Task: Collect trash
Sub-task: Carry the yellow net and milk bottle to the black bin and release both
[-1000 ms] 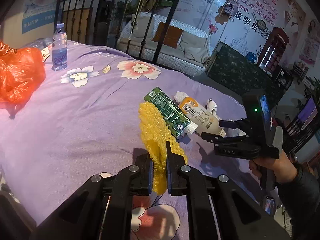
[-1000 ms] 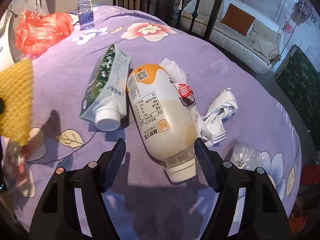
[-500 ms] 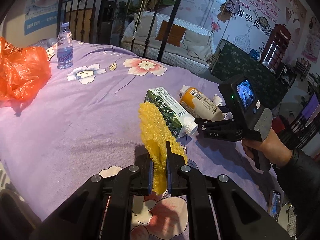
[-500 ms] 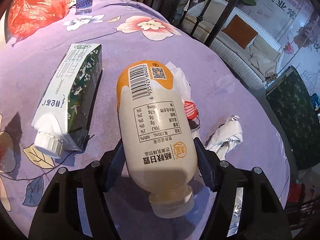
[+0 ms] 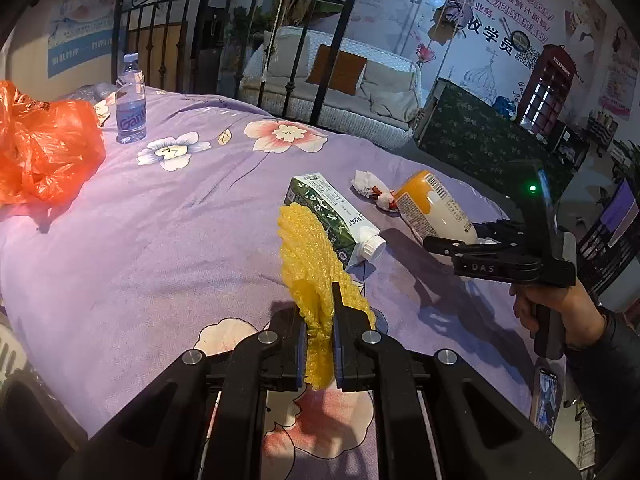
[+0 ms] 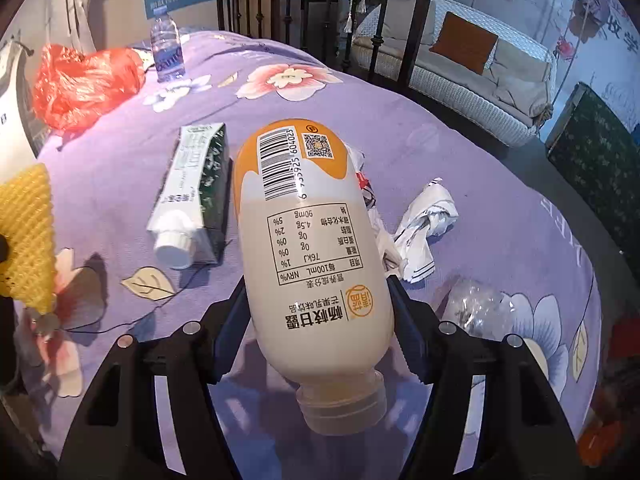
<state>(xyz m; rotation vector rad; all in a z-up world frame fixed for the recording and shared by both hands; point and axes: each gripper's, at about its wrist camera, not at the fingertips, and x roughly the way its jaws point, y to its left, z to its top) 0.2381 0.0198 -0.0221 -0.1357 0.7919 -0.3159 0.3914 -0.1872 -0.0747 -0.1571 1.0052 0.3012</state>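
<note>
My left gripper [image 5: 320,320] is shut on a yellow foam net [image 5: 310,264] and holds it above the purple bed cover [image 5: 160,240]. My right gripper [image 6: 316,300] is shut on a cream and orange drink bottle [image 6: 308,248], cap toward the camera, lifted off the bed; it also shows in the left wrist view [image 5: 434,210]. A green and white carton [image 6: 196,196] lies on the cover left of the bottle. Crumpled white wrappers [image 6: 424,228] lie to its right. An orange plastic bag [image 5: 44,148] sits at the far left.
An upright water bottle [image 5: 131,100] stands at the back left near the black iron headboard [image 5: 240,40]. A clear crumpled plastic piece [image 6: 476,308] lies at the right near the bed edge. A phone [image 5: 544,400] lies near the front right edge.
My right gripper has closed on the drink bottle and raised it off the bed. My left gripper still holds the foam net in about the same place.
</note>
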